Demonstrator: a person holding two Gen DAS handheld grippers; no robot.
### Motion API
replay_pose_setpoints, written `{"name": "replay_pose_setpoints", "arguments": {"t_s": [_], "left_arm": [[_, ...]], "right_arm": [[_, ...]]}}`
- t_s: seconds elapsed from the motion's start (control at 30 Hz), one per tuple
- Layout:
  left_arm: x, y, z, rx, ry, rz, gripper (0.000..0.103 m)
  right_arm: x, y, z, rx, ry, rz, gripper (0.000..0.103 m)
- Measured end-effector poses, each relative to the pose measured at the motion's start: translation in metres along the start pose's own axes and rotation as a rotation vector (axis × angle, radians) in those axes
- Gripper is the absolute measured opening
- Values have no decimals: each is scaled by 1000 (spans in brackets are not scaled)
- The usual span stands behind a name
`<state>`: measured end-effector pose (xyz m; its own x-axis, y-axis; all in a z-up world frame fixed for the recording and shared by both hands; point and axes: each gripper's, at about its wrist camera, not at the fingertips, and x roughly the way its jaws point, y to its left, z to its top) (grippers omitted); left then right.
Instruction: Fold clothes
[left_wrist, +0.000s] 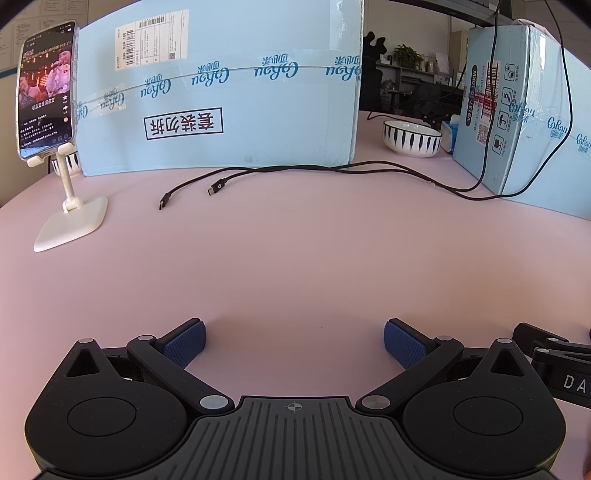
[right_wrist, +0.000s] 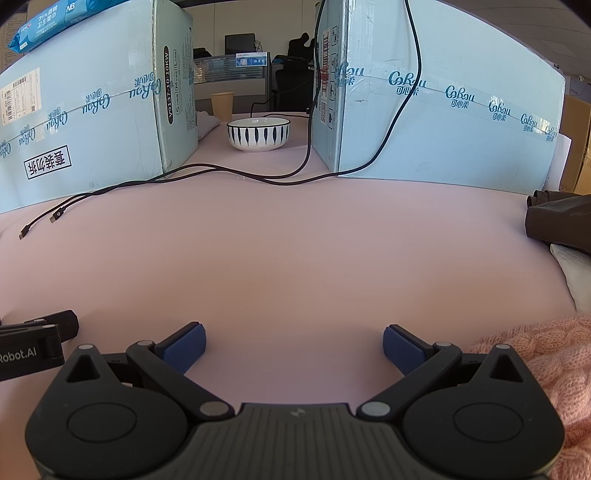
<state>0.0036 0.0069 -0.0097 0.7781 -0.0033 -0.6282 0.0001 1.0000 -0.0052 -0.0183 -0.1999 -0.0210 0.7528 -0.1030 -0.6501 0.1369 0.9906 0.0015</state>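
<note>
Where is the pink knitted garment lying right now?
In the right wrist view, the pink knitted garment lies at the lower right edge, beside the right gripper.

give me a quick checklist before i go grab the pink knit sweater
1. Left gripper open and holding nothing: ok.
2. Right gripper open and holding nothing: ok.
3. Pink knitted sweater within view, just right of the right gripper: ok.
4. Sweater spread flat: cannot tell, mostly out of frame.
5. Black USB cables lying apart from the sweater: ok.
6. Dark folded garment apart from the sweater: cannot tell.
</note>
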Motion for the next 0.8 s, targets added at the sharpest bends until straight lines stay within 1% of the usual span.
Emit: {"name": "replay_pose_setpoints", "arguments": {"t_s": [0.3,0.37,0.47,0.6,0.63,0.7,0.73,0.8], "left_arm": [[0,-1,-1,2,1,2,103],[-2,-3,-2,7,2,7,103],[-2,-7,-2,23,-1,29,103],[-2,-7,-1,23,1,31,103],[-3,-7,-1,23,2,28,103],[-11,-10,-1,74,3,-12,103],[-15,-12,0,111,2,-36,103],[-32,-21,-2,193,-37,-61,103]], "right_arm": [[0,0,0,1,1,0,103],[-1,-1,0,0,2,-1,103],[0,5,1,-16,1,-25,103],[-1,-1,1,4,1,-7,103],[-4,-2,2,5,-9,0,103],[-11,-3,5,8,-32,14,103],[-21,-6,7,13,-80,24,103],[-40,-12,11,14,-171,29,103]]}}
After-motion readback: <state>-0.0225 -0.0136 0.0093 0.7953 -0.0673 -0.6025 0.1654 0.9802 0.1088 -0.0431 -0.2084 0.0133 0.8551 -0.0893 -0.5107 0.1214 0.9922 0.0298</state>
